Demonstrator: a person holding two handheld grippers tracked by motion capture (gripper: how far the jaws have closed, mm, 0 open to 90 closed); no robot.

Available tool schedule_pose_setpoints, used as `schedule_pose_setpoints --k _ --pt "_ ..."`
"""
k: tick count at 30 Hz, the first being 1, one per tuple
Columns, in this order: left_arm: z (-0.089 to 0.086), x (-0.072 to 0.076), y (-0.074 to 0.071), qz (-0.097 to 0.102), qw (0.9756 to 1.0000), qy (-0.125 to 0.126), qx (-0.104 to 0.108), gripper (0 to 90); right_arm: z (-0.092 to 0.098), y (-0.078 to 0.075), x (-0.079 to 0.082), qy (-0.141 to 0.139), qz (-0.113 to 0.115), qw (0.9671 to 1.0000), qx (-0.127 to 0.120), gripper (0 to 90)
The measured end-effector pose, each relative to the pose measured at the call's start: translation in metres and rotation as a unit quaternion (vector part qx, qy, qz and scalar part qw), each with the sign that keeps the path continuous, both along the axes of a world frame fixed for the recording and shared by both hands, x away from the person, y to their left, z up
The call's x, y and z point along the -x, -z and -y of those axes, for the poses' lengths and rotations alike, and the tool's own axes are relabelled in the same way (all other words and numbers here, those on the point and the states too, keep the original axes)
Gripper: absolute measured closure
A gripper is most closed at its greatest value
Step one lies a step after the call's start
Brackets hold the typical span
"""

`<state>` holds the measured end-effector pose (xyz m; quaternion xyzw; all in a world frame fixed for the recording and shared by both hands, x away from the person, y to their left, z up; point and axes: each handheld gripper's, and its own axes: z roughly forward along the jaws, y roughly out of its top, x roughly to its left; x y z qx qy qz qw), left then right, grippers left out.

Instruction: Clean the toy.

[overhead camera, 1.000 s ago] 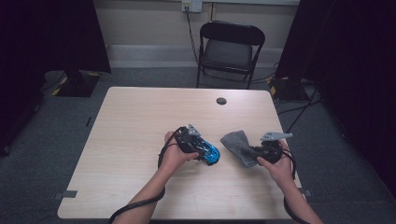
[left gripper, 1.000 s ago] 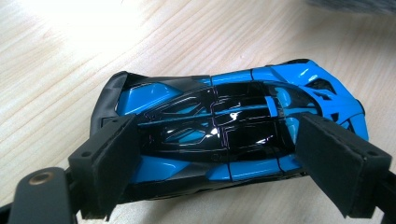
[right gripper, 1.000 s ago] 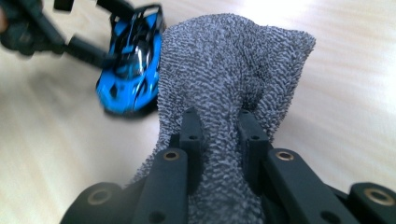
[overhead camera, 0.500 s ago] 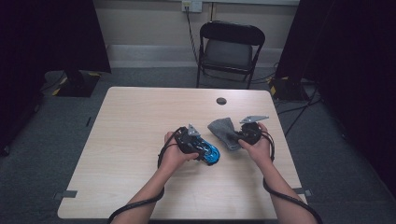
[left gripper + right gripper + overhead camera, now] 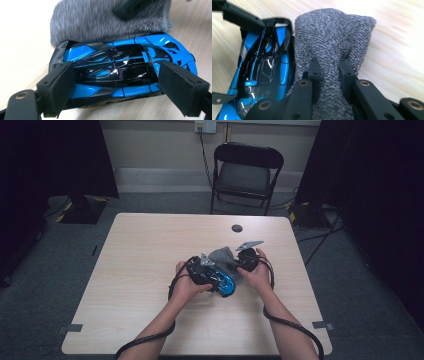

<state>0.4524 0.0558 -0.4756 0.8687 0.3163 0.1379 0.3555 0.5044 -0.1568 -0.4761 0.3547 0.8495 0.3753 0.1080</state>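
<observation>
in the high view the left tool (image 5: 216, 276) clamps the blue car (image 5: 227, 285) on the tabletop (image 5: 145, 270), and the right tool (image 5: 239, 264) pinches the grey cloth (image 5: 223, 256) just beside it. in the left gripper view the pads (image 5: 58, 87) press both car sides. in the right gripper view the cloth touches the car.

Both arms are bare, with no sleeves. Each hand has a black gripper: the left gripper (image 5: 220, 282) and the right gripper (image 5: 239, 265). A grey three-cornered plate sits on top of each. Thick black cables hang down along the arms. The jaws have soft black pads (image 5: 178, 87) and round brass screws.
</observation>
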Motion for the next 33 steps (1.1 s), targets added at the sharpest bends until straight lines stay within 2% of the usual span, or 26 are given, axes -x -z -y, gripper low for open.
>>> schedule_pose_setpoints --k 4,14,33 --pt "-0.001 0.0 0.001 0.0 1.0 -0.001 0.005 13.8 -0.006 0.008 0.001 -0.006 -0.005 1.0 0.0 76.0" --pt "0.0 0.0 0.001 -0.001 1.0 -0.001 0.005 13.7 -0.003 0.008 0.002 -0.025 -0.004 0.9997 0.002 76.0" --pt "0.0 0.0 0.001 0.0 1.0 0.005 0.005 14.0 0.019 0.008 0.014 -0.039 -0.008 0.9992 -0.007 75.7"
